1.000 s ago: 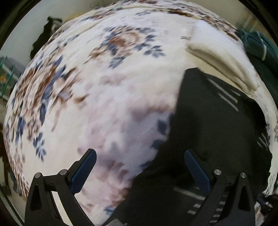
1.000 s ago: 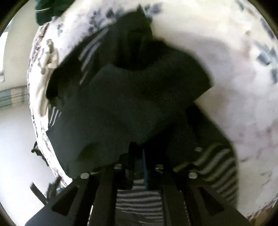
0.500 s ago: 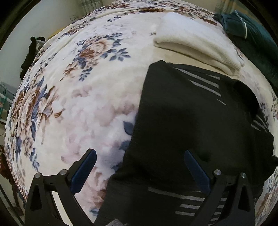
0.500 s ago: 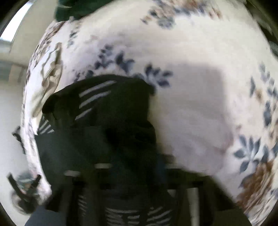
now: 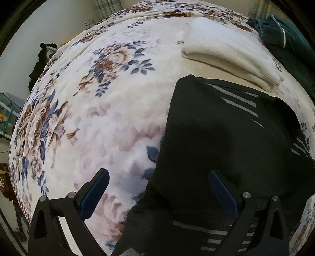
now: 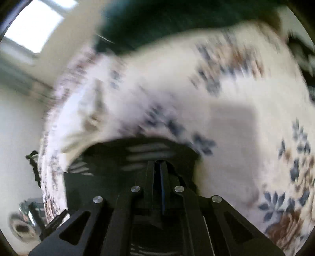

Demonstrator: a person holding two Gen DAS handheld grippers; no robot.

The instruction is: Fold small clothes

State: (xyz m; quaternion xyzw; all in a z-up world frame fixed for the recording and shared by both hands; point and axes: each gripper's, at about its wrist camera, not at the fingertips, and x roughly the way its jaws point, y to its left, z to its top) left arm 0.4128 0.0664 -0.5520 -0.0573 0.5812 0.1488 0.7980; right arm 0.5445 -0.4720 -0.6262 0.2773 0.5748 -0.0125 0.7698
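Where cream walls (image 5: 65, 17) meet, floral blanket (image 5: 110, 110) spread; black garment (image 5: 226, 137) atop

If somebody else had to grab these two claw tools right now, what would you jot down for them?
Left gripper: open, holding nothing, over the near edge of the black striped garment.
Right gripper: shut; the blurred view does not show whether it pinches the dark cloth beneath it.
Garment: lies on the floral blanket, partly folded, with layers overlapping.
Done: a folded cream sweater lies beyond it.
Left: finish folding the black garment; a dark green pile waits at the far right.
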